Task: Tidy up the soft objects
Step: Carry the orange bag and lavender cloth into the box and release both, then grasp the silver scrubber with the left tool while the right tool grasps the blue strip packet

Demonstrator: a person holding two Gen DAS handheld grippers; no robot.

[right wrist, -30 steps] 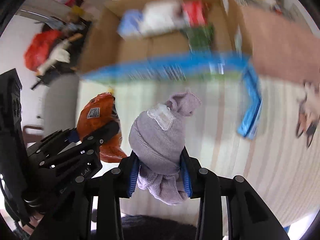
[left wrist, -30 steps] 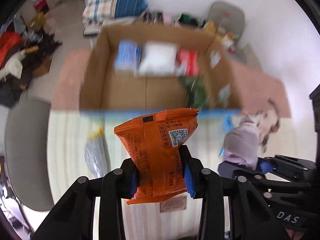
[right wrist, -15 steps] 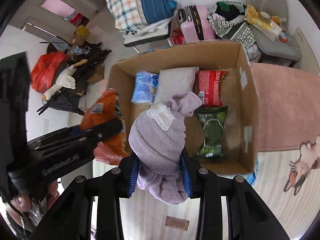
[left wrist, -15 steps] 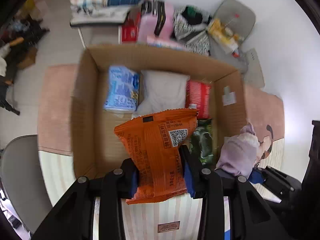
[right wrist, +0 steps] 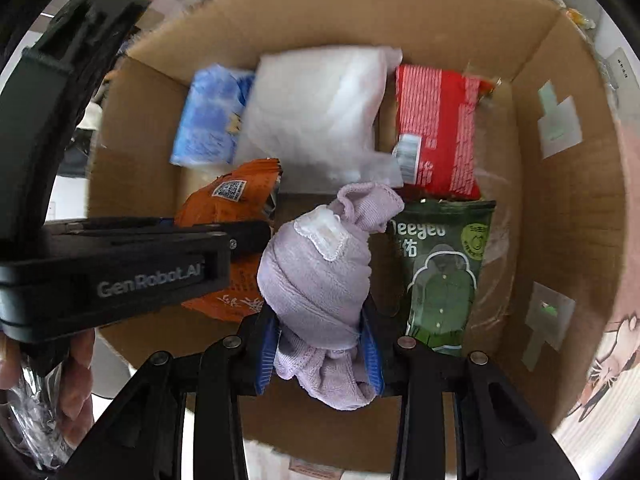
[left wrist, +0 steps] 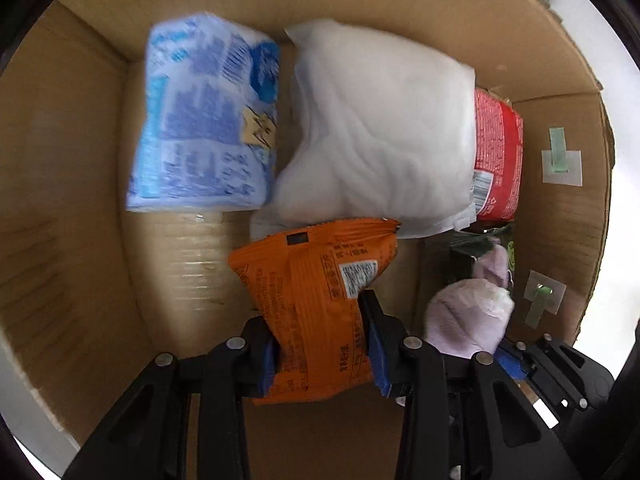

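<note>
My left gripper (left wrist: 322,354) is shut on an orange snack packet (left wrist: 316,300) and holds it inside the cardboard box (left wrist: 60,160), above its near floor. My right gripper (right wrist: 320,350) is shut on a rolled lilac cloth (right wrist: 316,276), held inside the same box (right wrist: 568,216) just right of the orange packet (right wrist: 228,200). The cloth also shows in the left wrist view (left wrist: 468,316). The left gripper's body (right wrist: 112,268) crosses the right wrist view.
In the box lie a blue-white packet (left wrist: 204,128), a white soft bag (left wrist: 380,136), a red packet (right wrist: 436,128) and a green packet (right wrist: 444,272). The box walls surround both grippers. A rug with a cat print (right wrist: 612,352) lies right of the box.
Both grippers have moved forward and down into the box with their loads. The box contents now fill the views. Neither grip has changed.
</note>
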